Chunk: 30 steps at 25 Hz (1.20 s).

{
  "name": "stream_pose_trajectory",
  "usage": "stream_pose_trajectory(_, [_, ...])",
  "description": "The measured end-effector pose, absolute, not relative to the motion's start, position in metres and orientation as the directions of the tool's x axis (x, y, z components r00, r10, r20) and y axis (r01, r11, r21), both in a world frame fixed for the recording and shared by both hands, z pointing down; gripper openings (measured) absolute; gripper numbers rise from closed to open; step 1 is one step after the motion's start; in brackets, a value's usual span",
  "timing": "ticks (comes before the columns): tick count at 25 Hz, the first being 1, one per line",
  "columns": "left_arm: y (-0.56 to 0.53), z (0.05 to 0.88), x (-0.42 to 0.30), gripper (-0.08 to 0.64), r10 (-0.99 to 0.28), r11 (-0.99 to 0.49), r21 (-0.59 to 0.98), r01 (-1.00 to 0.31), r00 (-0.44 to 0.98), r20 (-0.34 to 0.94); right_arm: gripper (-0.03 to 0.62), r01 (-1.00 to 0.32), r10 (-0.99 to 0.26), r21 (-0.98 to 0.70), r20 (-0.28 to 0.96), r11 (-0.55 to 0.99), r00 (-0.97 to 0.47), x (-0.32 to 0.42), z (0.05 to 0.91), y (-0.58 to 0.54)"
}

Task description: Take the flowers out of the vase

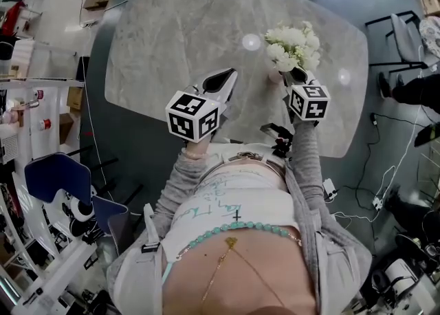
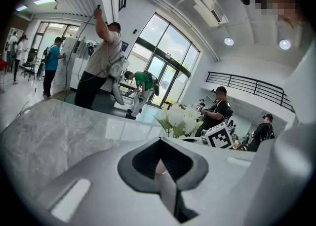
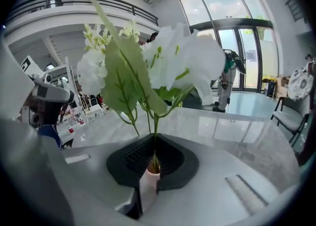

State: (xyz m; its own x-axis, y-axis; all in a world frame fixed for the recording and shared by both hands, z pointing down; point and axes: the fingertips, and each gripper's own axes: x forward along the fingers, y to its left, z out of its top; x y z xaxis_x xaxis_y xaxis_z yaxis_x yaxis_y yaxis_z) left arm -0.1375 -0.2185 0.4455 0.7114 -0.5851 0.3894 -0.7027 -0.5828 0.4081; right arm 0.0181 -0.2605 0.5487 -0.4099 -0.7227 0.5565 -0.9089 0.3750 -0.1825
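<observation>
Right gripper view is showing the right gripper [image 3: 155, 138] clamping its dark pads together on the green stems of the flowers [image 3: 163, 62], just above the mouth of the vase [image 3: 149, 181]. The pale neck of the vase is showing in the gap below the pads, and the stems are rising out of it, so the flowers are sitting in the vase. White blooms and broad leaves are spreading above the jaws.

From above, the vase is standing in the right half of the marble tabletop [image 1: 179, 31], nearer the right edge than the left and about midway between the far and near edges. The right gripper is reaching in from the near edge.

The left gripper [image 2: 161, 138] is keeping its jaws pressed together on nothing. It is hovering over the middle of the tabletop, near the vase but apart from it, and pointing toward the flowers.

Beyond the table, several people [image 2: 103, 62] are standing and bending by tall windows [image 2: 168, 52].
</observation>
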Motion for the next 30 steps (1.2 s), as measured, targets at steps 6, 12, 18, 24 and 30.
stream_pose_trajectory(6, [-0.217, 0.446, -0.136, 0.000, -0.580, -0.587, 0.410, -0.698, 0.716, 0.389, 0.034, -0.910, -0.725, -0.178, 0.556, 0.373, -0.406, 0.018, 0.549, -0.259])
stream_pose_trajectory(12, [-0.218, 0.446, -0.136, 0.000, -0.577, -0.587, 0.418, -0.693, 0.721, 0.384, 0.034, -0.910, -0.726, -0.174, 0.556, 0.375, -0.405, 0.017, 0.549, -0.260])
stream_pose_trajectory(18, [-0.215, 0.446, -0.134, 0.000, -0.574, -0.592, 0.419, -0.688, 0.725, 0.380, 0.034, -0.914, -0.731, -0.192, 0.551, 0.358, -0.402, 0.020, 0.545, -0.258])
stream_pose_trajectory(24, [-0.214, 0.445, -0.131, 0.000, -0.567, -0.600, 0.419, -0.681, 0.732, 0.378, 0.034, -0.914, -0.737, -0.177, 0.545, 0.365, -0.400, 0.020, 0.540, -0.257])
stream_pose_trajectory(30, [-0.214, 0.444, -0.128, 0.002, -0.563, -0.607, 0.419, -0.675, 0.738, 0.373, 0.034, -0.912, -0.742, -0.176, 0.534, 0.370, -0.404, 0.020, 0.533, -0.259])
